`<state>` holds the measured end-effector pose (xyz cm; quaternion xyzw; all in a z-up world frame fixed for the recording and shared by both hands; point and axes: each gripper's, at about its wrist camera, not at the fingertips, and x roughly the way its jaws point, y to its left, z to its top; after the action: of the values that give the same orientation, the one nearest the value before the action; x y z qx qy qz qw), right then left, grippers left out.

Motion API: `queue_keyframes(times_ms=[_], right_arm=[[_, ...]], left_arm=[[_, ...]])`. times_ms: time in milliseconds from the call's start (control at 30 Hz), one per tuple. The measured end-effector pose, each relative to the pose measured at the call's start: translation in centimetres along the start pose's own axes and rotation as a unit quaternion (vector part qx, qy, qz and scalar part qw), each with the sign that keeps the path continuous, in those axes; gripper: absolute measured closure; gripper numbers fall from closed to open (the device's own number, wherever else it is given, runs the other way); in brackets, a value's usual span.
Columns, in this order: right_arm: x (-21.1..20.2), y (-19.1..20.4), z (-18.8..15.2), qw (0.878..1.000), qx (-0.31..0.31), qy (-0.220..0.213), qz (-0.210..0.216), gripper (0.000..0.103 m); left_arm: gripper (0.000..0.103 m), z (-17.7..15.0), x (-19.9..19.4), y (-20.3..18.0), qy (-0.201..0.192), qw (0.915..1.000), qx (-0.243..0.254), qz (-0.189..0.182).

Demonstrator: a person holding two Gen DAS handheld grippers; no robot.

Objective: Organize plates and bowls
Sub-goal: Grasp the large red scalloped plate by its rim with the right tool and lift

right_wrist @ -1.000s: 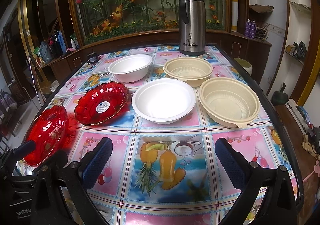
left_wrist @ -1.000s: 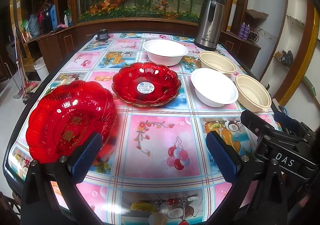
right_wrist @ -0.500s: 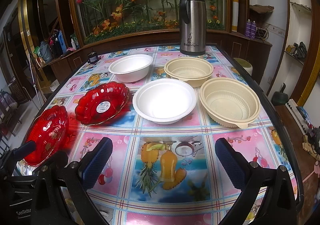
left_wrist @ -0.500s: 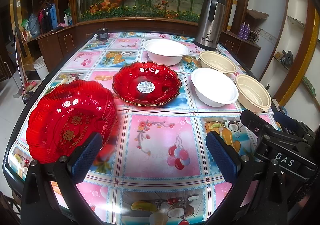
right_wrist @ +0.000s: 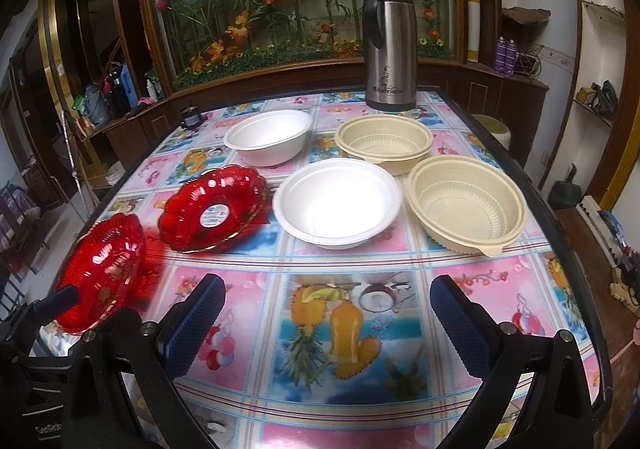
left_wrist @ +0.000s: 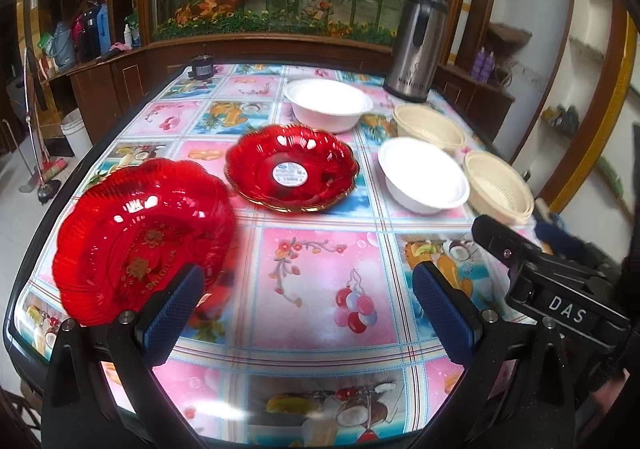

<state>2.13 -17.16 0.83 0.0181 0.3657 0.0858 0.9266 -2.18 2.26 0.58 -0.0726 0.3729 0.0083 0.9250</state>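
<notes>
Hovering over the near end of the table point(right_wrist: 560, 241), both grippers are hanging with jaws spread wide and nothing between them: the left gripper point(left_wrist: 308, 313) low over the pink balloon tile, the right gripper point(right_wrist: 326, 323) over the pineapple tile. A broad strip of bare tablecloth is lying open between the blue pads and the dishes, giving free room ahead. The near red plate point(left_wrist: 144, 241) is sitting close to the table's left edge, its rim just beside the left gripper's left pad. The far red plate point(left_wrist: 292, 169), sticker in its middle, is resting near the table's centre, apart from the first. Right of it the near white bowl point(right_wrist: 336, 205) is sitting just beside the near beige bowl point(right_wrist: 466, 205), which is crowding the right edge. Behind them the far white bowl point(right_wrist: 268, 137) and far beige bowl point(right_wrist: 384, 143) are standing, with the steel flask point(right_wrist: 390, 49) at the far end.

Compared with half a second ago, the left view is blurring and showing the red plates shifted slightly rightward and lower; the dishes themselves are keeping their places.

All dishes are round, mouths facing up; the near beige bowl's small tab is pointing toward the near right.
</notes>
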Motion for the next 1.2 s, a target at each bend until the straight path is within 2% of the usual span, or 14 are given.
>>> queue_keyframes(times_ms=[100,200,300,400,467,633,767,867,967,1000,1033,1100,1200], right_arm=[[-0.4,0.6,0.4,0.999,0.006,0.002,0.032,0.0],[0.3,1.7,0.8,0.994,0.017,0.037,0.098,0.0],[2.0,3.6,0.8,0.98,0.029,0.083,0.177,0.0],[3.9,6.0,0.5,0.965,0.039,0.126,0.228,0.001],[5.2,8.1,0.3,0.954,0.034,0.147,0.259,0.001],[7.7,11.5,0.0,0.942,0.042,0.184,0.276,0.007],[9.7,13.2,-0.3,0.935,0.055,0.207,0.283,0.017],[10.7,14.2,-0.6,0.932,0.054,0.22,0.282,0.026],[11.6,15.1,-1.0,0.93,0.054,0.23,0.28,0.042],[11.9,15.4,-1.1,0.93,0.051,0.234,0.278,0.046],[12.1,15.7,-1.3,0.931,0.045,0.236,0.274,0.049],[12.6,16.1,-1.5,0.933,0.041,0.241,0.264,0.071],[13.1,16.3,-2.0,0.938,0.033,0.246,0.243,0.086]], left_arm=[[0.0,0.4,-2.5,3.8,-0.037,0.9984,-0.036,0.022],[0.0,0.5,-3.5,8.5,-0.049,0.9927,-0.079,0.076],[0.0,0.3,-2.5,13.4,-0.019,0.9842,-0.123,0.126],[0.0,-0.1,-1.0,17.0,0.012,0.9747,-0.161,0.155],[0.0,-0.5,-0.2,18.5,0.027,0.9703,-0.178,0.162],[0.0,-1.3,2.3,20.0,0.059,0.9655,-0.187,0.171],[0.002,-1.5,3.3,19.8,0.066,0.9668,-0.185,0.164],[0.018,-1.3,3.7,19.2,0.063,0.9698,-0.174,0.158],[0.042,-1.4,4.2,19.1,0.072,0.9721,-0.172,0.142],[0.054,-1.5,4.5,19.0,0.075,0.9724,-0.172,0.139],[0.059,-1.6,4.7,19.0,0.078,0.9717,-0.171,0.143],[0.069,-1.9,4.9,18.9,0.078,0.9706,-0.167,0.154],[0.086,-2.0,4.9,18.9,0.075,0.9692,-0.162,0.17]])
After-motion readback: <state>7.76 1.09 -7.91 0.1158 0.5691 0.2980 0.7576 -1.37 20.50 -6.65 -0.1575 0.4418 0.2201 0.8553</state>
